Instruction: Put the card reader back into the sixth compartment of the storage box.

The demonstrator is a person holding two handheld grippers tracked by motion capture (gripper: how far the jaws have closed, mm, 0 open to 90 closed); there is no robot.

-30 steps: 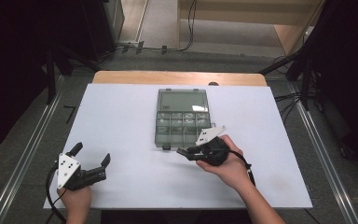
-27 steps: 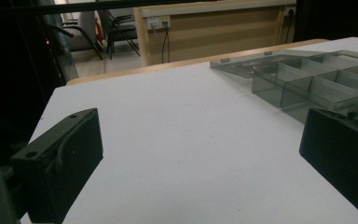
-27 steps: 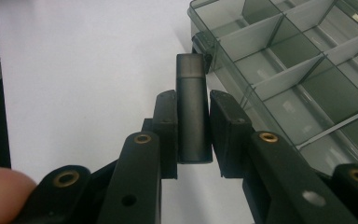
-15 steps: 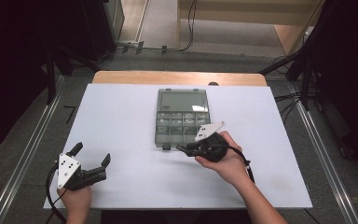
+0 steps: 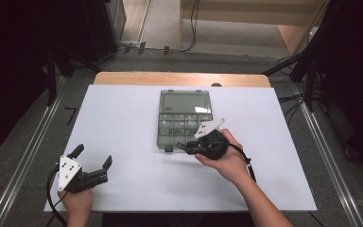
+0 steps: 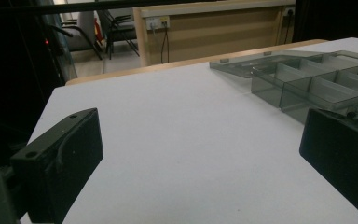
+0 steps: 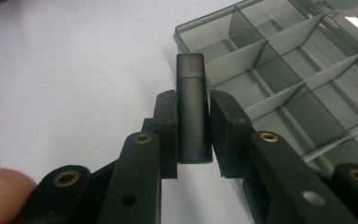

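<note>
So my right gripper (image 7: 193,135) is clamped down on a small dark grey cylinder with a slightly stepped cap end (image 7: 192,102), jaws pressed flat against both of its sides. The cylinder pokes out past the jaw tips, pointing toward the near corner of the smoky translucent plastic compartment box (image 7: 279,79). In the right gripper view its tip sits right at the box's edge, though I can't tell if it's actually touching the rim or just hovering over it.

From the high view, the box (image 5: 184,120) lies flat in the middle of the white counter (image 5: 123,118), lid folded open to the far side, the divided tray toward me. My right hand (image 5: 227,158) is at the tray's near right corner, with the right gripper (image 5: 182,145) aimed left along the box's front edge.

My left gripper (image 5: 92,163) is well apart from all that, down at the near left corner of the counter, jaws spread wide with nothing between them. In the left gripper view there's just bare counter (image 6: 177,140) between the two jaws, and the box (image 6: 307,84) sits off to the right.

There's a small marking on the lid, but it's too small and blurry for me to read. No brand or label I can make out anywhere else either.
</note>
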